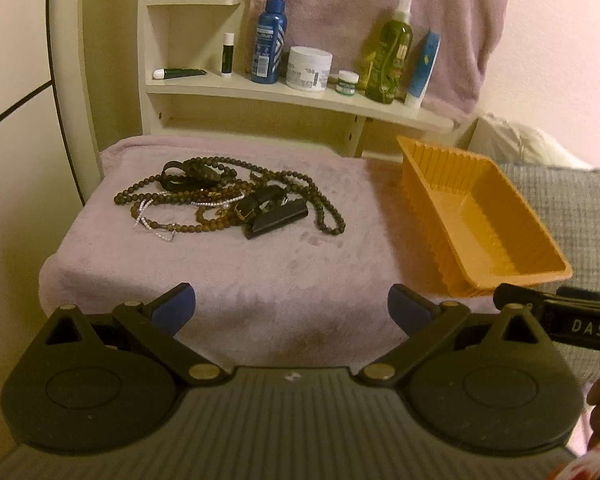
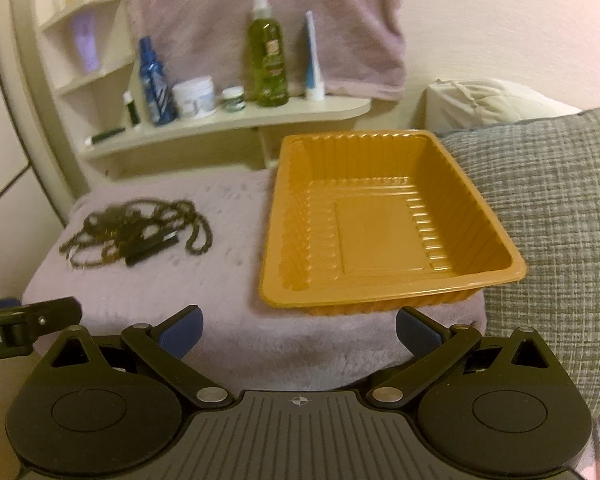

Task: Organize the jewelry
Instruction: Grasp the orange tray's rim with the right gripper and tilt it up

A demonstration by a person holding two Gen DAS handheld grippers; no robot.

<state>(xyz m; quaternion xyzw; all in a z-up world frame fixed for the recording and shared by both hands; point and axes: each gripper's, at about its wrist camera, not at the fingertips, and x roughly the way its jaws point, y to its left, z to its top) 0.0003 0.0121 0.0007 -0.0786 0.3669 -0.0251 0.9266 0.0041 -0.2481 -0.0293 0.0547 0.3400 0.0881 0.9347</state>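
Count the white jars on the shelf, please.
2: a big jar right of the blue bottle, and a small jar left of the green bottle.

Glossy ribbed plastic tray [image 2: 384,220] sits on a fuzzy matt cloth cover [image 1: 228,268] beside matt beaded necklaces [image 1: 224,196].

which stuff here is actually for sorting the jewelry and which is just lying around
For the job:
- jewelry pile of bead necklaces, straps and a black clip, on the blanket
- orange tray, empty, beside the pile
- left gripper and right gripper, both open, holding nothing

Just lying about:
- blue spray bottle
- green spray bottle
- white jar
- grey cushion
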